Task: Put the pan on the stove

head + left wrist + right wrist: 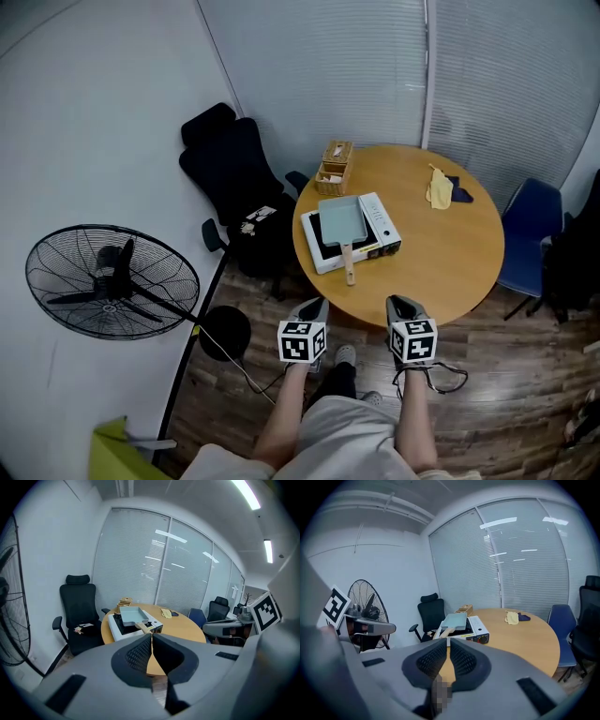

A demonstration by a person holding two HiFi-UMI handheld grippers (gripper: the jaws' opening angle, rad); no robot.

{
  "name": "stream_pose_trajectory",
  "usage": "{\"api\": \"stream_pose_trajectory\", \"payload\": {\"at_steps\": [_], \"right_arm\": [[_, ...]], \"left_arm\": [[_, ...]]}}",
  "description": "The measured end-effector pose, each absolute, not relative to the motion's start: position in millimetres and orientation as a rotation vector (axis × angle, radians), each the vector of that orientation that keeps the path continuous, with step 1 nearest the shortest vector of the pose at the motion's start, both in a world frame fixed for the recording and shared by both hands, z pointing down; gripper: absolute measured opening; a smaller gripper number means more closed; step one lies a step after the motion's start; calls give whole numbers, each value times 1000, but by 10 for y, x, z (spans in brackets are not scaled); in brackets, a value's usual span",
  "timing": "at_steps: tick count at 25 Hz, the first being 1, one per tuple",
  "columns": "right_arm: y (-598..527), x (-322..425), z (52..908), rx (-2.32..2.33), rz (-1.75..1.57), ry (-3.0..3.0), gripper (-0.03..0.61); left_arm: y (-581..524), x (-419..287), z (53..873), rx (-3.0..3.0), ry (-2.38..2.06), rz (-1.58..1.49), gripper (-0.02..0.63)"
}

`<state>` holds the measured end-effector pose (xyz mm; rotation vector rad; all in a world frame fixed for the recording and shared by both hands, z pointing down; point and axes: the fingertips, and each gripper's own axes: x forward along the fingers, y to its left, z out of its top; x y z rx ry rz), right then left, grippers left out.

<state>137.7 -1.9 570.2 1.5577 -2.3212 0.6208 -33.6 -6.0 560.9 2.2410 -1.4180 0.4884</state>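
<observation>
A small office with white blinds along the far wall holds a round wooden table. A white portable stove stands on the table's left part, and a grey-blue rectangular pan already sits on top of it. The pan's wooden handle sticks out over the stove's near side, toward the person. A small wooden box stands just beyond the stove, and a yellow cloth lies toward the far right of the table.

A black office chair stands left of the table, a standing fan further left, and a blue chair at the right. The left gripper and the right gripper hover side by side at the table's near edge, well apart from the pan. Each has its jaws pressed together with nothing between them.
</observation>
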Motion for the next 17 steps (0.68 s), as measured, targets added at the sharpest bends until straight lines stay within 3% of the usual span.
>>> {"api": "stream_pose_trajectory", "payload": {"at_steps": [17], "right_arm": [[-3,1407,5684,1545,578,-2315,35]], "left_arm": [[12,-370,5668,2233,-1397,476,31]]}}
